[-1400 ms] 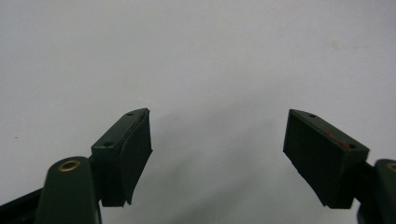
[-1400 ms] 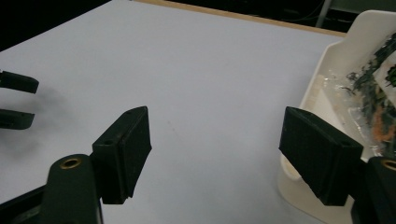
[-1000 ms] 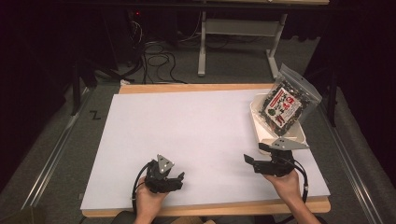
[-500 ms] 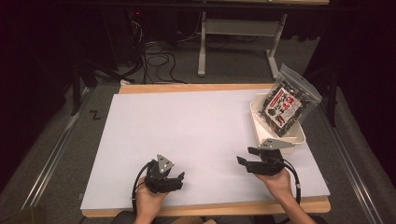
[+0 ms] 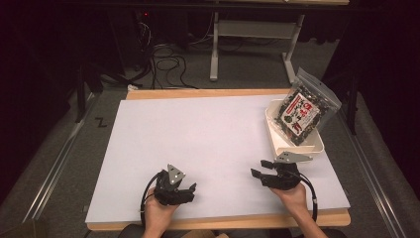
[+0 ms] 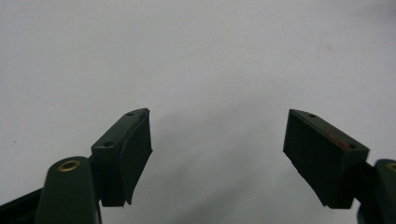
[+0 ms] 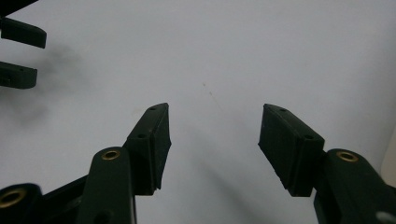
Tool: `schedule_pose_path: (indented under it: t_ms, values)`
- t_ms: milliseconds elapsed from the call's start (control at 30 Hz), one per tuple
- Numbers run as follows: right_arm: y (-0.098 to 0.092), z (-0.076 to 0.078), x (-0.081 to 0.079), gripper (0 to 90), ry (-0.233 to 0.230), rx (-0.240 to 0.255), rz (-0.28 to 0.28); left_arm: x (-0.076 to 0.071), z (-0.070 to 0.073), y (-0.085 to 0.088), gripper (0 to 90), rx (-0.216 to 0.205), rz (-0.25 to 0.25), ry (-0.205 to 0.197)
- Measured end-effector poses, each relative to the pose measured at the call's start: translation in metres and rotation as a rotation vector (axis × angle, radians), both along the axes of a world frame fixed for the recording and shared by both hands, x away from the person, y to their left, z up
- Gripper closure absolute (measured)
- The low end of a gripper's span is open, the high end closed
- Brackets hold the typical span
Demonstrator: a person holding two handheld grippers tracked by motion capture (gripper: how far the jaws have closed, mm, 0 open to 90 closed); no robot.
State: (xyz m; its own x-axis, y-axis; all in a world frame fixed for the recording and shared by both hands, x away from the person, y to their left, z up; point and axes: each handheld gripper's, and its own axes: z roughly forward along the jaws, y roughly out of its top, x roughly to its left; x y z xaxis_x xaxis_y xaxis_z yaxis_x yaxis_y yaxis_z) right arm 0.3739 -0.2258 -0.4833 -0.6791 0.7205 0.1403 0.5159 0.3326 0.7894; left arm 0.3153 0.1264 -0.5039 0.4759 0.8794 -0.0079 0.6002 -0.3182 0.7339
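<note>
Table (image 5: 213,144): a pale grey-white top with a wooden edge along the near and far sides, seen from the high view over a dark carpeted floor.

Left gripper (image 5: 189,189): held low over the near edge of the table, left of centre, in the person's left hand (image 5: 157,214). Its jaws are spread wide apart with nothing between them, which is plain in the left gripper view (image 6: 217,154), where only bare tabletop is seen past the two black pads.

Right gripper (image 5: 258,168): held near the front right part of the table in the right hand (image 5: 293,196), jaws pointed toward the left. Jaws are parted wide and nothing is gripped; in the right gripper view (image 7: 212,144) just the plain surface is seen between them.

Other gripper seen far off: the left one's two jaw tips (image 7: 18,58) can be made out at the top left corner of the right gripper view.

Tray (image 5: 279,144): a white rectangular tray sits at the right edge of the table, just beyond the right gripper, not touched by it.

Snack bag (image 5: 303,111): a clear zip bag of dark contents with a red and white label, propped tilted in the tray, its top leaning out past the table's right edge.

Cables (image 5: 166,54): a tangle is seen on the floor behind the table.
</note>
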Motion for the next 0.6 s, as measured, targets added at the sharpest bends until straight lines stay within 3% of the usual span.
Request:
schedule_pose_path:
  t_ms: [267,400,600]
  values:
    - [-0.001,-0.007,-0.01,42.6,-0.008,-0.047,0.024,-0.001,-0.001,-0.003,23.9,0.012,-0.011,0.002]
    - [0.006,-0.01,-0.014,45.0,-0.039,-0.115,0.056,0.001,-0.001,-0.003,23.9,0.01,-0.008,0.002]
    - [0.005,-0.012,-0.013,46.0,-0.028,-0.117,0.053,0.001,-0.001,-0.003,23.9,0.008,-0.01,0.003]
